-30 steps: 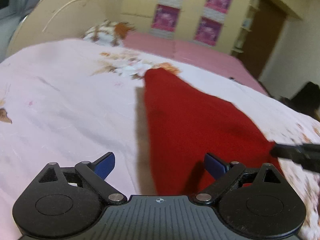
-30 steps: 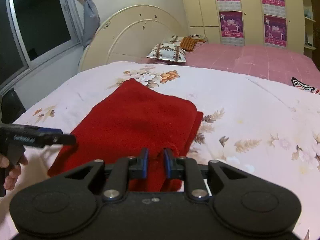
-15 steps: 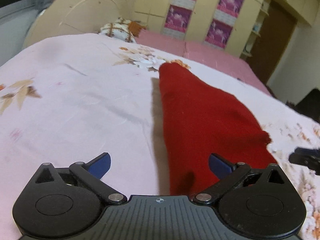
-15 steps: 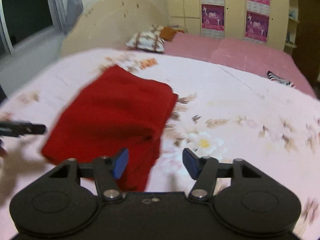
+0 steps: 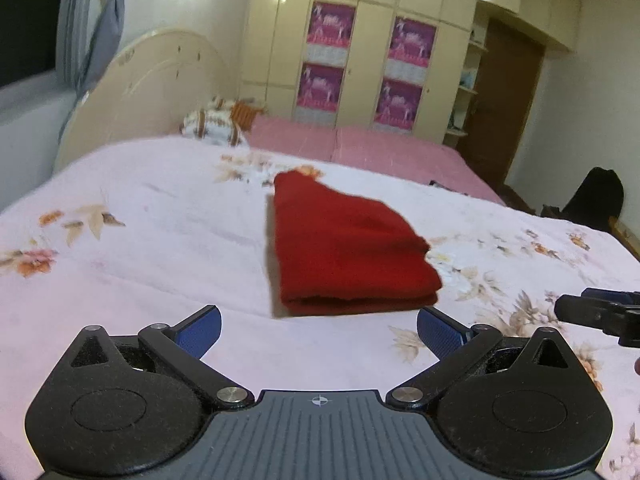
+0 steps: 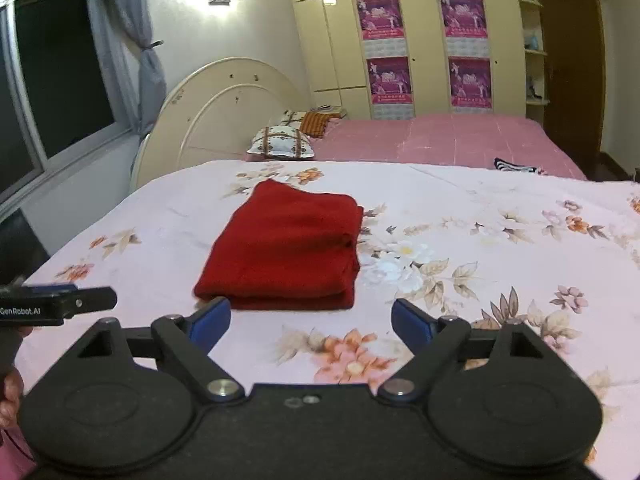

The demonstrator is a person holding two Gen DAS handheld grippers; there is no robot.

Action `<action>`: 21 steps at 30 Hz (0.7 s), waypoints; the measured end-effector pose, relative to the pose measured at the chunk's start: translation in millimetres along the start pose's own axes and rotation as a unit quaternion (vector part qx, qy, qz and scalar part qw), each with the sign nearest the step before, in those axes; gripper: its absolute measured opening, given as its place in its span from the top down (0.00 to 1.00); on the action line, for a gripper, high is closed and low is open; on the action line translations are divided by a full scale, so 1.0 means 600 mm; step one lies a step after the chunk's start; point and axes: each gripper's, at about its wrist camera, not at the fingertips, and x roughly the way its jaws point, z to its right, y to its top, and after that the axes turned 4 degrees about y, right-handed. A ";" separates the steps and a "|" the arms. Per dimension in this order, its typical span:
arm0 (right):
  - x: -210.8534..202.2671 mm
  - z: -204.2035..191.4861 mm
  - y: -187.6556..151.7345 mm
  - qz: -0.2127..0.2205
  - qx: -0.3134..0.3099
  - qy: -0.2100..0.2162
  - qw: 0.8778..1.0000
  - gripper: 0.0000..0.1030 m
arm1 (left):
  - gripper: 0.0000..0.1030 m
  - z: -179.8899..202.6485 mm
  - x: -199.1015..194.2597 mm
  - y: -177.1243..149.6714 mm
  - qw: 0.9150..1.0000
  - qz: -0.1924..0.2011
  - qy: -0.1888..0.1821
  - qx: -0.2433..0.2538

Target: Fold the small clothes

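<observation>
1. My right gripper [image 6: 310, 320] has just been opening its jaws and now they stand spread wide with nothing between them, only bedspread showing through the gap. The left gripper [image 5: 318, 326] is spread as wide as it goes, also empty.

2. Just past both sets of fingertips is the red garment [image 6: 284, 248], folded into a thick rectangle and lying flat on the floral bedspread [image 6: 480, 248]. Neither gripper touches it. From the left wrist view I can see the stacked layers along its near edge.

3. Each gripper shows up at the edge of the other's view, so they sit side by side near the foot of the bed, fairly close to each other.

4. Further out: a patterned pillow [image 6: 282, 143] by the headboard, a pink mattress behind, and something striped [image 6: 516, 165] lying on it.

5. What worries me, honestly:
   - The right side of the fold looks a bit uneven, so one more fold could make it splay open.
   - If I dive back in, a fingertip could catch only the top layer and peel the stack apart.
   - The grippers are close enough together to bump.
</observation>
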 end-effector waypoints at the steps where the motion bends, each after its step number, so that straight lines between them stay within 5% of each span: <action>1: -0.011 -0.008 -0.003 0.005 -0.002 0.001 1.000 0.14 | 0.00 0.002 -0.012 -0.003 1.000 0.003 -0.009 0.001; 10: -0.056 -0.061 -0.031 0.050 -0.013 -0.103 0.993 0.08 | 0.00 0.026 -0.060 -0.017 0.998 0.025 -0.050 0.012; 21: -0.072 -0.069 -0.047 0.066 -0.003 -0.130 0.989 0.07 | 0.00 0.042 -0.080 -0.019 0.997 0.033 -0.060 0.031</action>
